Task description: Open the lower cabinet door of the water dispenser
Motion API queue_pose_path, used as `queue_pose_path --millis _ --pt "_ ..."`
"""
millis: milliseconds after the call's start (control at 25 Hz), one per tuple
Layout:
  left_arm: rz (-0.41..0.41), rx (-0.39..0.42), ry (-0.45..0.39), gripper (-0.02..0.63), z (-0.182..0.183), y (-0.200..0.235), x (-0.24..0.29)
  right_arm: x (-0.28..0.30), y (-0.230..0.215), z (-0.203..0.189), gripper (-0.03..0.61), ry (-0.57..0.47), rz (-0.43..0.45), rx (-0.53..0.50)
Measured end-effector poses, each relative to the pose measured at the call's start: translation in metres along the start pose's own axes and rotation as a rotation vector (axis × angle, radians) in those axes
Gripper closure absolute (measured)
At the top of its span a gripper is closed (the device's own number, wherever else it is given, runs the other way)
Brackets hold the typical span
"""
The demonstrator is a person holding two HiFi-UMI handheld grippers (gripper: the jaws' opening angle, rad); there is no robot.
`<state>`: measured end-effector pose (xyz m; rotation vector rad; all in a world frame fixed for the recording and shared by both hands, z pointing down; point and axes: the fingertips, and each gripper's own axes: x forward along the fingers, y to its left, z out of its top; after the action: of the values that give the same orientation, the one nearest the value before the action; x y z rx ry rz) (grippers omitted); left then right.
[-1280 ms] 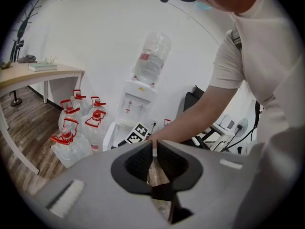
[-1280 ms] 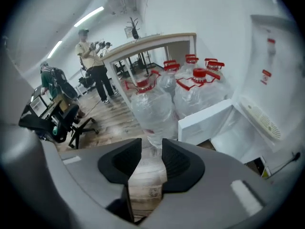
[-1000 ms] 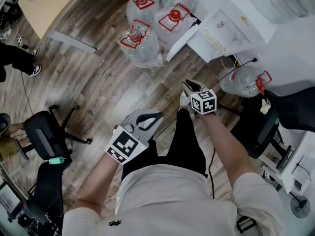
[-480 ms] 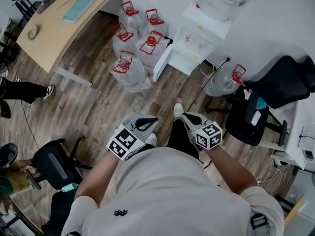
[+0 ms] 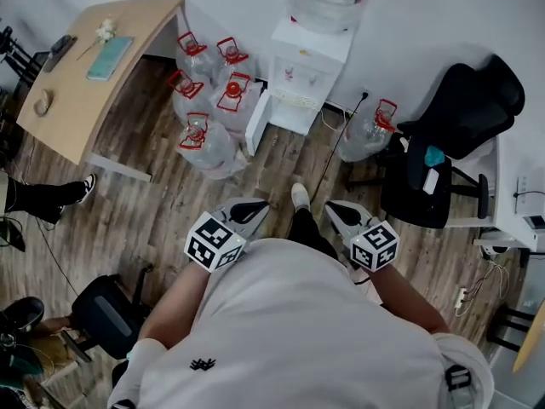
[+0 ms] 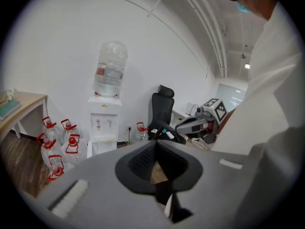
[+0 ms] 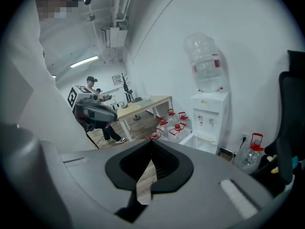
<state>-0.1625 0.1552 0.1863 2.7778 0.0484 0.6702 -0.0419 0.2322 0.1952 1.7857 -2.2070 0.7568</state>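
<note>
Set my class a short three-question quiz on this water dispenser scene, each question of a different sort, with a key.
1. True or false: the lower cabinet door of the water dispenser stands open.
2. In the head view, where is the black office chair? A) left of the dispenser B) right of the dispenser C) under the desk
3. Fill in: the jaws of the right gripper are ____.
Key: 1 true; 2 B; 3 shut, with nothing between them.
</note>
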Motion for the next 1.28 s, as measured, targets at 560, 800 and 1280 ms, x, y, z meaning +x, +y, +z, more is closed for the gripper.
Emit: queue_pose_path --millis 560,800,1280 --pt "-0.021 0.013 0.016 0.557 0.007 0.001 -0.002 -0.019 -0.001 0.022 0.577 -0.041 -0.046 -0.043" --pt "-0.007 -0.004 0.027 0.557 -0.004 0.008 -0.013 -0.012 0.012 0.025 0.577 -0.026 -0.024 -0.085" --pt "0.041 -0.028 -0.005 0.557 -0.014 0.019 -0.038 0.005 0.032 0.032 0.577 -0.017 0.019 -0.119"
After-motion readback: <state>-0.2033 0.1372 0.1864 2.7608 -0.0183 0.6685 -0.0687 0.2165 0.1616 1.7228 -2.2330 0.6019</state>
